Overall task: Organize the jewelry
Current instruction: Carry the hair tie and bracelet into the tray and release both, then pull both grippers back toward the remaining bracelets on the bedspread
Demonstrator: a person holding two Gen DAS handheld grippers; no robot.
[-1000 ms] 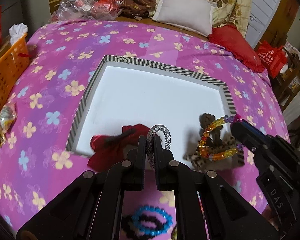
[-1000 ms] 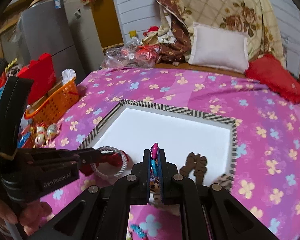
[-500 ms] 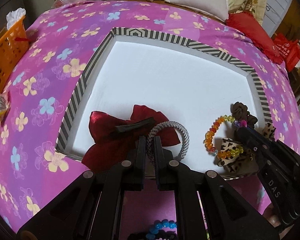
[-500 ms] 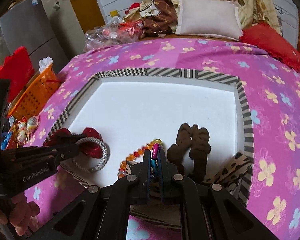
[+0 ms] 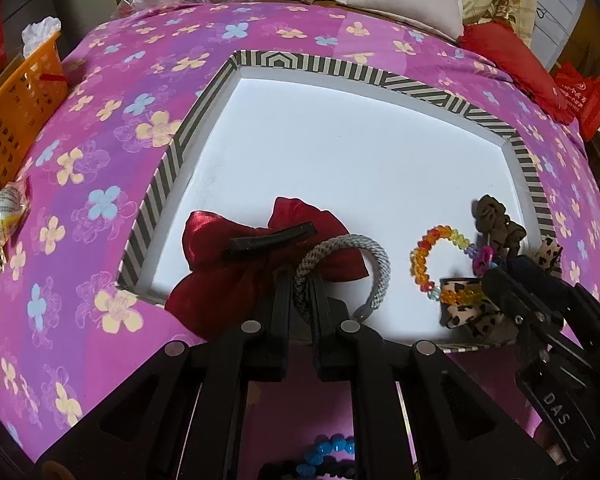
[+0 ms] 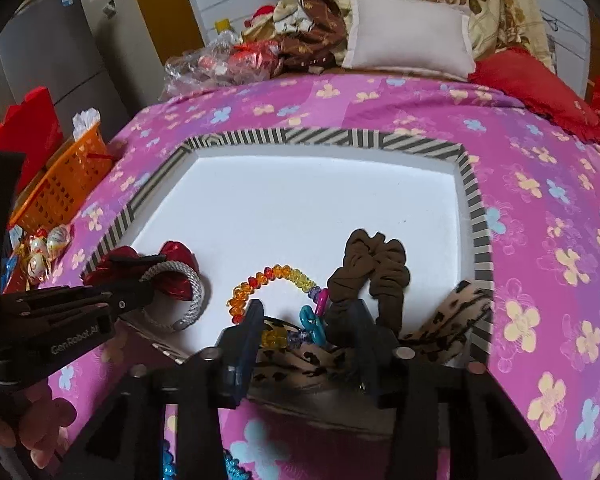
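Note:
A white tray with a striped rim (image 5: pixel 324 70) (image 6: pixel 340 138) lies on the pink flowered cloth. My left gripper (image 5: pixel 302 292) is shut on a grey rope bracelet (image 5: pixel 374 258) (image 6: pixel 192 292), low over the tray's near left, above a red bow clip (image 5: pixel 236 264) (image 6: pixel 176 256). My right gripper (image 6: pixel 306 320) is open. The rainbow bead bracelet (image 6: pixel 276 274) (image 5: pixel 424 252) lies in the tray between its fingers, free of them. A brown scrunchie (image 6: pixel 374 264) and a leopard scrunchie (image 6: pixel 452 328) lie at the tray's near right.
An orange basket (image 5: pixel 12 108) (image 6: pixel 66 180) and wrapped sweets (image 5: pixel 0 216) sit at the left. Blue and black bead bracelets (image 5: pixel 324 456) lie on the cloth under my grippers. Pillows (image 6: pixel 408 36) and bags crowd the far edge.
My right gripper has opened and let go of the rainbow bead bracelet, which now lies in the tray. My left gripper has lowered the grey bracelet further into the tray.

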